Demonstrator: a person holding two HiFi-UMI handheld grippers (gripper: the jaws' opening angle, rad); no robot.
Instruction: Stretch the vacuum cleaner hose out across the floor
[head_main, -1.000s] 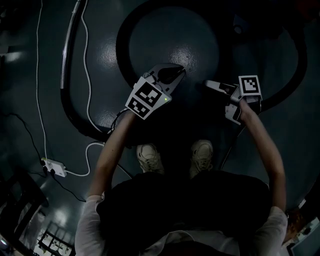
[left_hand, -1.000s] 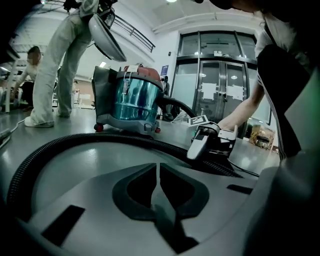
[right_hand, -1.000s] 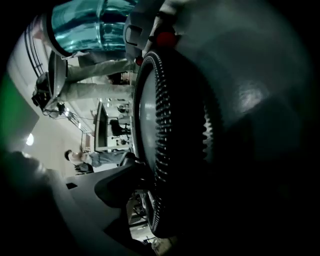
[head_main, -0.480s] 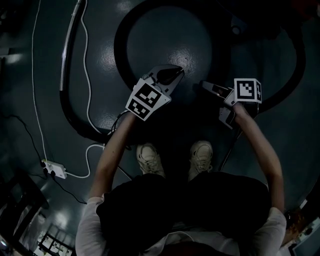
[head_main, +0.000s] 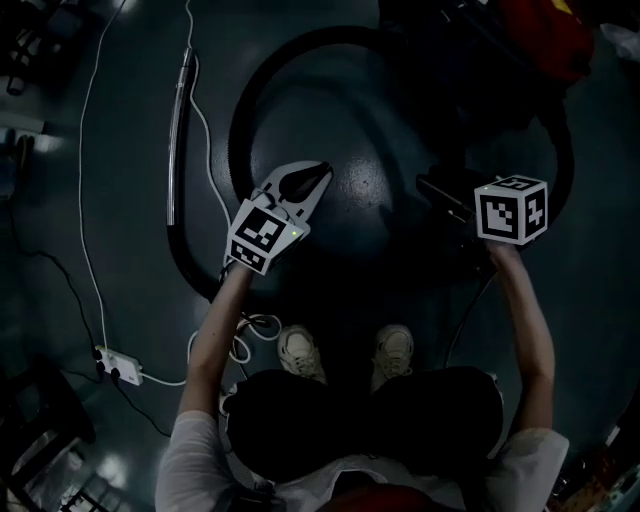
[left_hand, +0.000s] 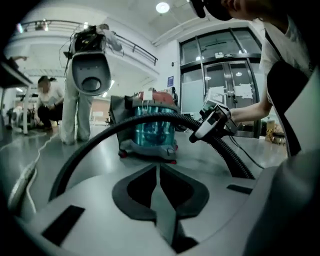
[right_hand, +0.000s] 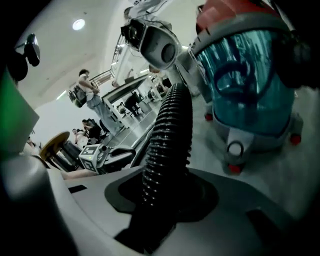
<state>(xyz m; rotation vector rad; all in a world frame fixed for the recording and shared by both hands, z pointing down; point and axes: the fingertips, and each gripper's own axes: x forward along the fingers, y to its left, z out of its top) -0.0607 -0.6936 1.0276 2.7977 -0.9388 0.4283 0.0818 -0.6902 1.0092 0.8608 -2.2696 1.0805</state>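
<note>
We hold the right gripper (right_hand: 161, 199) with its jaws clamped on the ribbed hose (right_hand: 167, 130). These jaws have just been closing, and the hose runs up between them. The left gripper (left_hand: 159, 187) has its jaws together, with nothing in them, and it is near the hose but apart from it. The hose curls in a loop on the floor (head_main: 350, 90) ahead of our shoes (head_main: 300, 350). It arches up to the right gripper in front of the vacuum (right_hand: 250, 75).

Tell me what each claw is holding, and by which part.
Right claw has just closed on the black ribbed hose, partway along its corrugated length. Left claw is shut and empty.
</note>
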